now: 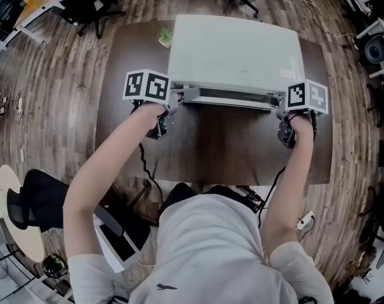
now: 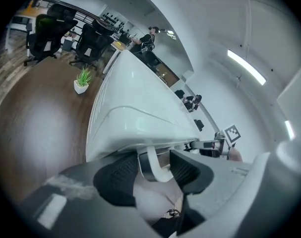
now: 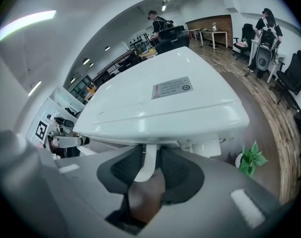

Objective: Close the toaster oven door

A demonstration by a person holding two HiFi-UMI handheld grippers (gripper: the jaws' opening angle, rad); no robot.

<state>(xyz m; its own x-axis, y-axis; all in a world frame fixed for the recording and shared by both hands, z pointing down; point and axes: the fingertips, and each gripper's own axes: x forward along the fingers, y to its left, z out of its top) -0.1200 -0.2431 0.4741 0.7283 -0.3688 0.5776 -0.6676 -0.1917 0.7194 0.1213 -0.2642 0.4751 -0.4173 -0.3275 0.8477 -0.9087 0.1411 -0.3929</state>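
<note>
Oven: the white toaster oven (image 1: 236, 49) sits on the far half of the brown table (image 1: 125, 132), with its front facing the person.
Door: the door (image 1: 229, 94) stands up against the front, just under the top lip. It looks shut or very nearly so, but I can't tell whether it is fully seated.
Long axis: the handle bar (image 1: 229, 99) runs side to side across the top of the door, from one gripper to the other.
Left gripper: the left gripper (image 2: 155, 158) is at the bar's left end. Its jaws stand wide around the white left end post (image 2: 157, 171), with a gap on one side, so it straddles the post without clamping it.
Right gripper: the right gripper (image 3: 149, 155) is at the bar's right end. Its jaws are set narrower, and the pads lie against both sides of the right end post (image 3: 146, 170), so it has hold of that post.
Which way: the oven lies straight ahead of both grippers, which point forward and down at the door's top edge. Any closing push would go away from the person, square into the body.
Nearer hand: neither, since each hand is at its own end at equal reach.
Judgement: the right side has the firmer hold. If a last press is needed, both ends should go in together, because an uneven shove could rack the door.
</note>
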